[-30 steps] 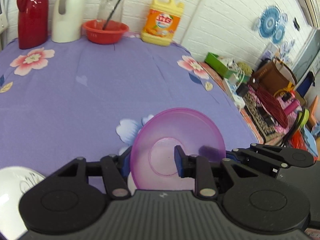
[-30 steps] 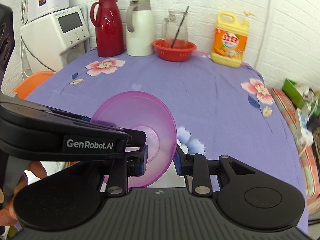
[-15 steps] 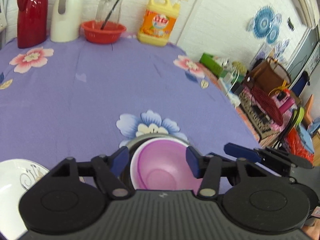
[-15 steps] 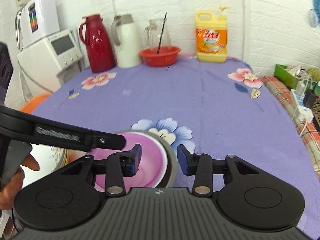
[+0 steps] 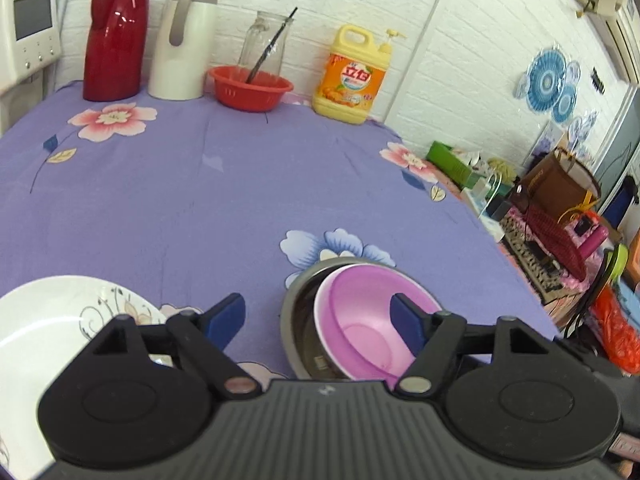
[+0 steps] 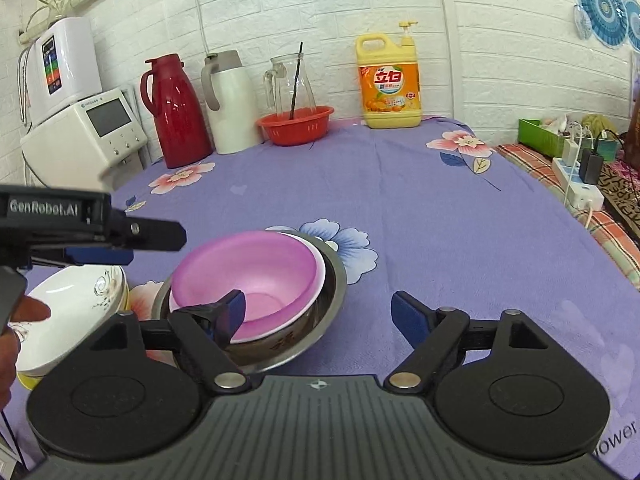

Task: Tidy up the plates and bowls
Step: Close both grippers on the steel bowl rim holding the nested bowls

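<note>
A pink plastic bowl sits nested in a white bowl inside a steel bowl on the purple tablecloth; it also shows in the left wrist view, inside the steel bowl. A white flowered plate lies at the left, stacked on other dishes. My left gripper is open and empty, just above the bowls' left rim. My right gripper is open and empty over the bowls' right side. The left gripper shows in the right wrist view.
At the table's back stand a red thermos, a white thermos, a glass jug behind a red basket and a yellow detergent bottle. A white appliance is at the left. Clutter lies beyond the right table edge.
Both grippers held the pink bowl tilted above the table, then lowered it into the stacked bowls. Both have opened wide and let it go.
</note>
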`<state>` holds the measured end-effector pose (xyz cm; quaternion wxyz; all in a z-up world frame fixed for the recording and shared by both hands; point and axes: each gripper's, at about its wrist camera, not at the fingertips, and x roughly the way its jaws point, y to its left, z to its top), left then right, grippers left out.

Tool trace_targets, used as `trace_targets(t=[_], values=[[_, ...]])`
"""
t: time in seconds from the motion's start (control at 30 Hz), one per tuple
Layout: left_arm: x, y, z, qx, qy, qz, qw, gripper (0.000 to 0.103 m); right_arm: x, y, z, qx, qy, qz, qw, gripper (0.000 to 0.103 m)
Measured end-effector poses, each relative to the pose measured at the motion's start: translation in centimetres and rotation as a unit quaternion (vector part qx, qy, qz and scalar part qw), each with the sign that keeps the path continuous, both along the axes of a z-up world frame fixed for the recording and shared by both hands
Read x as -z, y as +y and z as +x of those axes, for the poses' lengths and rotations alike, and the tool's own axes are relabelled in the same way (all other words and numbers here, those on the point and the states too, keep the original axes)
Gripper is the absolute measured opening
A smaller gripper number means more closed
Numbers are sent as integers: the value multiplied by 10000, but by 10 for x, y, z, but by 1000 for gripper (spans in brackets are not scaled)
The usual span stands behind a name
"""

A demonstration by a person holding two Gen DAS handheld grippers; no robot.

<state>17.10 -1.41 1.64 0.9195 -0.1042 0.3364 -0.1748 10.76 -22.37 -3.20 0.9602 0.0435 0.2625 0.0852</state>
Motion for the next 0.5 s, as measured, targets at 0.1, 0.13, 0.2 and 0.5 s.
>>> trace_targets(t=[0.1, 0.13, 0.2, 0.5], values=[[5, -2, 16, 51, 161, 32, 9999, 73, 3, 0, 14, -51, 85, 46, 9999, 103], [6, -4, 22, 131, 216, 75, 9997, 73, 5, 1, 18, -69, 131, 54, 9999, 103], [9, -8, 33, 289, 336, 242, 9987, 73, 8, 1, 27, -91, 232, 23, 9997, 103], [32, -30, 72, 915, 862, 683, 9897, 73, 22, 5, 47, -149, 565, -42, 9983, 103]])
